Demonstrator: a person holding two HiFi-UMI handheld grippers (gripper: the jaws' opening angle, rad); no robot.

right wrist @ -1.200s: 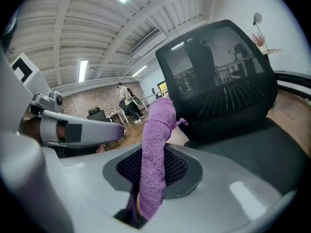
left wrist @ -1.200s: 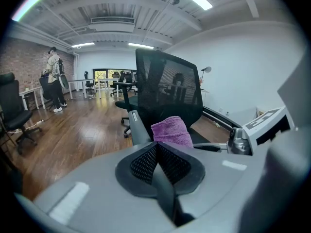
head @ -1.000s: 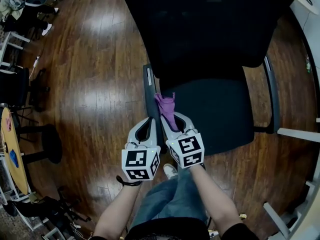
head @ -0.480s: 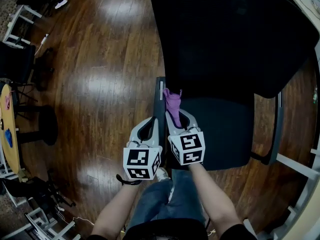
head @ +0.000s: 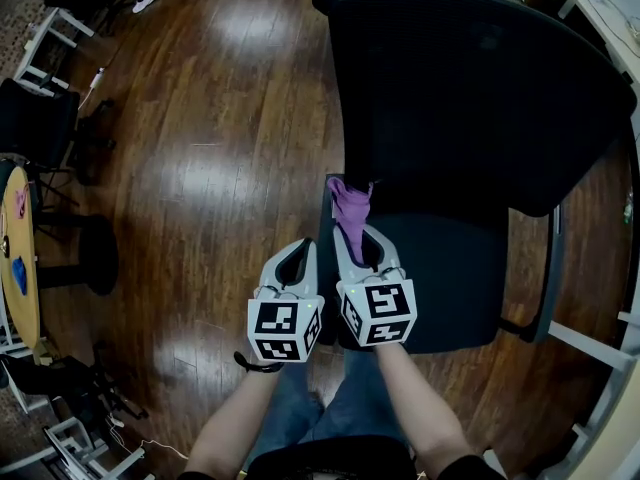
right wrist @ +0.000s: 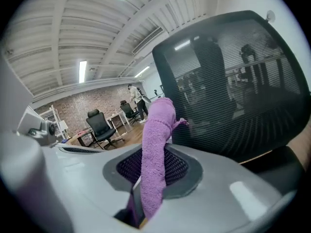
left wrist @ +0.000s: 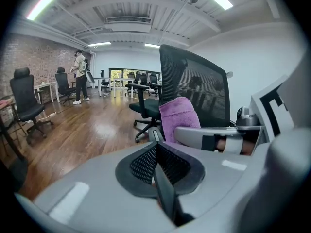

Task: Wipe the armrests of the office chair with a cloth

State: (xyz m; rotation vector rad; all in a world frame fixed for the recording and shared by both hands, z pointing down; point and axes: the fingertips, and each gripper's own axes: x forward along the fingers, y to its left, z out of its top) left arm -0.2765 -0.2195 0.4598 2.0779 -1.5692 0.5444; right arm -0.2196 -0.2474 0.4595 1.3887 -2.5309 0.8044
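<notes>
- Cloth first: the purple terry cloth (head: 351,208) is pinched in the right tool (head: 352,236). Its jaws are closed on the lower part of the cloth, and the free end stands up beyond the tips.
- From the head view, we see that free end over the far end of the narrow black armrest (head: 325,218), on the view's left side of the chair. We cannot tell whether it presses on the pad.
- We see the left tool (left wrist: 155,147) with its jaws brought together and nothing between them. Its tips lie just beside the same armrest, on the outer side.
- We see the two tools side by side, close together, with the armrest running between their tips.
- We see the black mesh-backed office chair (head: 470,98) with its backrest away from the person and its dark seat (head: 450,268) just right of the right tool.
- We see the chair's other armrest (head: 553,268) well apart, on the seat's far side.
- We see the chair standing on a glossy brown wooden floor (head: 200,168).
- In the left gripper view, we see a person (left wrist: 80,76) standing far down the room beside white tables.
</notes>
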